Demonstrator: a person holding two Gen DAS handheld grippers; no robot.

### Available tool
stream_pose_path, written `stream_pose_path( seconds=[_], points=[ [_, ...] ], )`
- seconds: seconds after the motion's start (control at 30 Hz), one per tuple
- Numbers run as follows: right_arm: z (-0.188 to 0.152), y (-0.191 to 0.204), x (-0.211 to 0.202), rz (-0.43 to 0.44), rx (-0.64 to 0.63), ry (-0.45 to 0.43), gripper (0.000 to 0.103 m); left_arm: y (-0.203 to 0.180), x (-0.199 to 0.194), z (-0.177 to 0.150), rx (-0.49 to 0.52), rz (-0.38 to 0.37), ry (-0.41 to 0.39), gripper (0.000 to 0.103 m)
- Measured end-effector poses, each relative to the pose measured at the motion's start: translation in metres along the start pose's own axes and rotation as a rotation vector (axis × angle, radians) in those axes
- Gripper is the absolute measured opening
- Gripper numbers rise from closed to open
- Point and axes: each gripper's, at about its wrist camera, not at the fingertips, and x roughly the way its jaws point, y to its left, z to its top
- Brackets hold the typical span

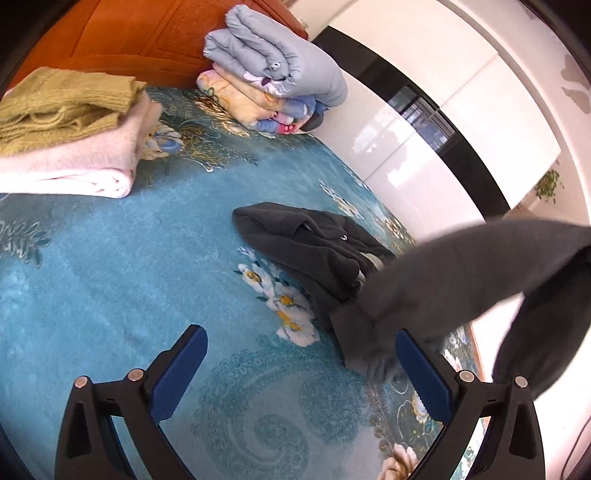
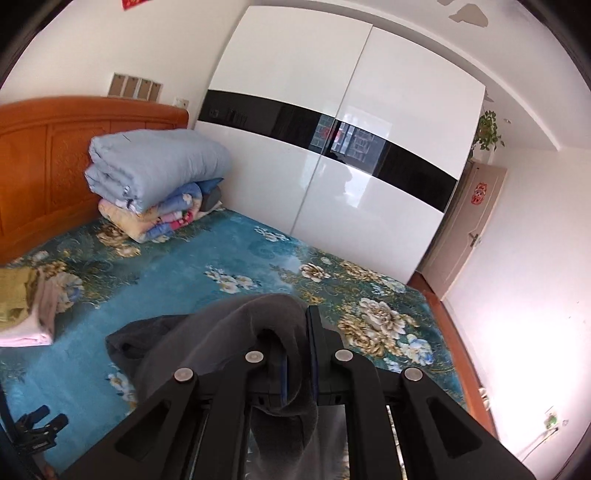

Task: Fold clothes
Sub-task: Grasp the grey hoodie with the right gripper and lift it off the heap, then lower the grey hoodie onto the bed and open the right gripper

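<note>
A dark grey garment (image 1: 317, 251) lies crumpled on the blue floral bedspread (image 1: 110, 280). One part of it rises in a blurred band toward the right of the left wrist view. My left gripper (image 1: 301, 356) hangs open above the bedspread, its right finger close beside the cloth's lower end, nothing between the pads. In the right wrist view my right gripper (image 2: 297, 354) is shut on a fold of the grey garment (image 2: 236, 325), which drapes over its fingers and hangs down between them.
Folded olive and pink clothes (image 1: 66, 133) are stacked at the left. Rolled blue and patterned quilts (image 1: 273, 70) lie by the orange headboard (image 1: 122, 33). A white wardrobe (image 2: 351, 147) borders the bed. The bed's edge (image 2: 454, 339) runs along the right.
</note>
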Motion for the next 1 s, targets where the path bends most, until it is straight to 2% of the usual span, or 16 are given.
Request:
stream_pose_path(
  seconds=[0.13, 0.23, 0.3, 0.4, 0.47, 0.6, 0.73, 0.8, 0.9, 1.0],
  points=[
    [-0.007, 0.034, -0.018, 0.123, -0.028, -0.019, 0.008, 0.005, -0.012, -0.002, -0.041, 0.008, -0.005, 0.103],
    [-0.003, 0.052, -0.028, 0.189, -0.002, -0.043, 0.008, 0.01, -0.022, -0.002, -0.056, 0.017, -0.019, 0.103],
    [0.0, 0.045, -0.034, 0.214, 0.052, -0.053, 0.008, 0.013, -0.028, -0.001, -0.063, 0.024, -0.032, 0.103],
    [-0.013, 0.014, -0.036, 0.261, 0.193, -0.026, 0.008, 0.018, -0.038, 0.001, -0.073, 0.035, -0.051, 0.103],
    [-0.04, -0.01, -0.029, 0.279, 0.294, 0.031, 0.008, 0.025, -0.044, 0.003, -0.09, 0.039, -0.062, 0.103],
    [-0.137, -0.024, 0.003, 0.268, 0.383, 0.244, 0.008, 0.035, -0.044, 0.006, -0.117, 0.051, -0.058, 0.103],
    [-0.258, -0.021, 0.038, 0.201, 0.403, 0.477, 0.008, 0.031, -0.04, 0.006, -0.089, 0.046, -0.034, 0.103],
    [-0.305, -0.028, 0.047, 0.146, 0.406, 0.572, 0.008, 0.026, -0.034, 0.003, -0.071, 0.048, -0.012, 0.103],
    [-0.334, -0.046, 0.052, 0.135, 0.449, 0.63, 0.008, 0.017, -0.024, 0.0, -0.034, 0.059, 0.027, 0.103],
    [-0.329, -0.054, 0.05, 0.174, 0.425, 0.628, 0.011, 0.008, -0.015, -0.004, 0.004, 0.076, 0.062, 0.103]
  ],
)
